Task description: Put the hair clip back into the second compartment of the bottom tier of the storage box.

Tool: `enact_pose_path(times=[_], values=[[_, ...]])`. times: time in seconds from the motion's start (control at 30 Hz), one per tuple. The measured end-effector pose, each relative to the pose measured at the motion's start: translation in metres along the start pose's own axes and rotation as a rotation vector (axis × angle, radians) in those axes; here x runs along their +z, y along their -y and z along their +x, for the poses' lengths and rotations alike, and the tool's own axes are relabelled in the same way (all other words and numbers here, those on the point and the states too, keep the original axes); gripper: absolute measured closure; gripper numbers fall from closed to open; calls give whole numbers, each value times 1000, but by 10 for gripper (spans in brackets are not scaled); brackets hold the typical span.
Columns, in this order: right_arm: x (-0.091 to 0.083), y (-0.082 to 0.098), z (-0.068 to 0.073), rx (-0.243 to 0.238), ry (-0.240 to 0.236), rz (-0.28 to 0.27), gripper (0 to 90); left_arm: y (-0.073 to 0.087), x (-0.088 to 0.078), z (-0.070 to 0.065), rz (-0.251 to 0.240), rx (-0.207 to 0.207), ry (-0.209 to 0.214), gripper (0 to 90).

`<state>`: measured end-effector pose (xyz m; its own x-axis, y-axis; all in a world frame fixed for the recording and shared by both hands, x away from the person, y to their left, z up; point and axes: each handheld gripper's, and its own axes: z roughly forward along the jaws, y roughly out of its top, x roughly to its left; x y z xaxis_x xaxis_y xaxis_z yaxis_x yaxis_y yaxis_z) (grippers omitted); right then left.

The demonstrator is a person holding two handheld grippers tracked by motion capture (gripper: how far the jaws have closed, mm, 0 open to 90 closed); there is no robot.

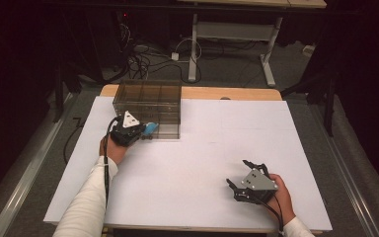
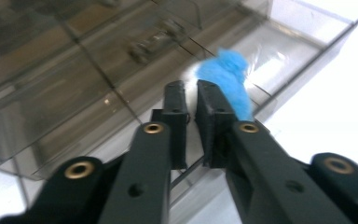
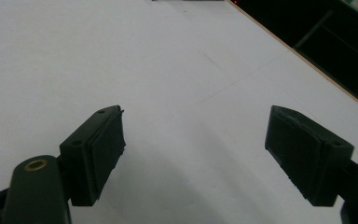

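— Two grippers are seen over one white table (image 1: 192,148); what is the largest thing set on it?

— A smoky clear drawer box (image 1: 148,106) is stood at the far left of the table, with its compartments divided by thin walls. One low drawer (image 2: 303,44) is pulled out toward the left gripper (image 1: 139,134).

— How is that gripper held?

— It is pointed at the box front, its jaws drawn nearly together with a narrow gap left between them. Nothing can be made out as pinched in that gap.

— And the right gripper (image 1: 242,174)?

— It is rested near the table's front right corner, well apart from the box, with its jaws spread wide over bare tabletop.

— Where is the small blue thing (image 2: 228,79) found?

— It is seen just beyond the left gripper's right-hand jaw, at the open drawer; whether it is touched cannot be told.
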<state>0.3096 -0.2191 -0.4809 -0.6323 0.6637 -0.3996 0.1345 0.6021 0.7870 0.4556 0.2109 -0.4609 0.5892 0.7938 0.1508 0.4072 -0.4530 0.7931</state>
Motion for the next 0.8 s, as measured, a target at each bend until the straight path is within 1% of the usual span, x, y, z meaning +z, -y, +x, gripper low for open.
enact_pose_path(times=[0.1, 0.13, 0.17, 0.2, 0.23, 0.3, 0.37, 0.43, 0.47, 0.5, 0.53, 0.6, 0.73, 0.8], values=[[0, 0, 0, -3, -2, 3, 206, 1, -7, 2, -39, -23, 38, 786], [0, 0, 0, -5, -2, 4, 206, 0, -8, 1, -48, -23, 46, 786], [0, 0, 1, -5, -1, 3, 205, 0, -9, 0, -55, -22, 63, 786], [0, 0, 1, -7, 0, 1, 205, -1, -9, -1, -64, -19, 88, 786], [0, 0, 0, -11, -2, 1, 206, -1, -8, -3, -64, -12, 100, 786], [0, 0, 0, -10, -1, 1, 205, -3, -4, -7, -35, 14, 86, 786], [0, 0, 1, -14, -2, 3, 206, -2, 2, -8, -16, 11, 91, 786], [0, 0, 1, -15, -3, 4, 206, -1, 7, -8, 8, 18, 81, 787], [0, 0, 1, -14, -3, 3, 205, 0, 10, -8, 13, 18, 84, 789], [0, 0, 1, -14, -4, 2, 206, 1, 11, -7, 5, -3, 87, 792], [0, 0, 1, -13, -5, 2, 206, 2, 11, -5, 3, -15, 87, 792], [0, 0, 1, -15, -4, 3, 205, 4, 12, -3, -8, -43, 105, 798], [0, 0, 1, -22, -3, 4, 205, 3, 10, -3, -1, -22, 98, 796], [0, 0, 1, -24, -4, 2, 205, 4, 9, -2, -1, -25, 102, 796]])
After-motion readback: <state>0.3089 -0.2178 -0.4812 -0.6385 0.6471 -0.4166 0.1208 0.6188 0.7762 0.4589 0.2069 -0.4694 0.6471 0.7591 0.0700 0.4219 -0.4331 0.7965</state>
